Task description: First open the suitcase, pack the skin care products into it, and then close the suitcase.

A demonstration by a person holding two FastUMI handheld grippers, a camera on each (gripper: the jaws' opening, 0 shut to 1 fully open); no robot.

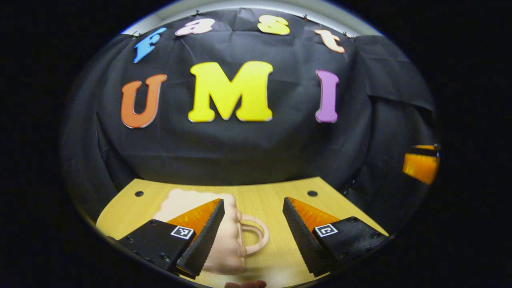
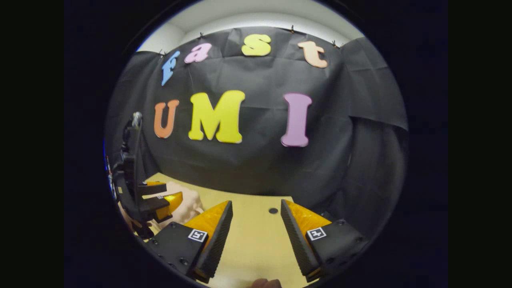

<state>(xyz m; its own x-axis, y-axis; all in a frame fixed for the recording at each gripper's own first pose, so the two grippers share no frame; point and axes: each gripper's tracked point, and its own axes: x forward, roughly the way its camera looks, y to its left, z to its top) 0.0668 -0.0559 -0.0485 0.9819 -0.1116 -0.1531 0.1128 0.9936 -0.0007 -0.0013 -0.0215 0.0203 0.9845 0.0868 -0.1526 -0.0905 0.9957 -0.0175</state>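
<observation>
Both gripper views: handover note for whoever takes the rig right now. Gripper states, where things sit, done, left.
Left gripper: open, holding nothing, above the wooden table. It is also seen at the left edge of the right gripper view.
Right gripper: open, holding nothing, over bare tabletop.
Pale pink suitcase: lies flat on the table, looks closed, its handle pointing into the gap between the left gripper's fingers, one finger in front of its body.
Skin care products: not located from these views.
Done: nothing evident.
Left: open the suitcase, pack the products, close it.
</observation>
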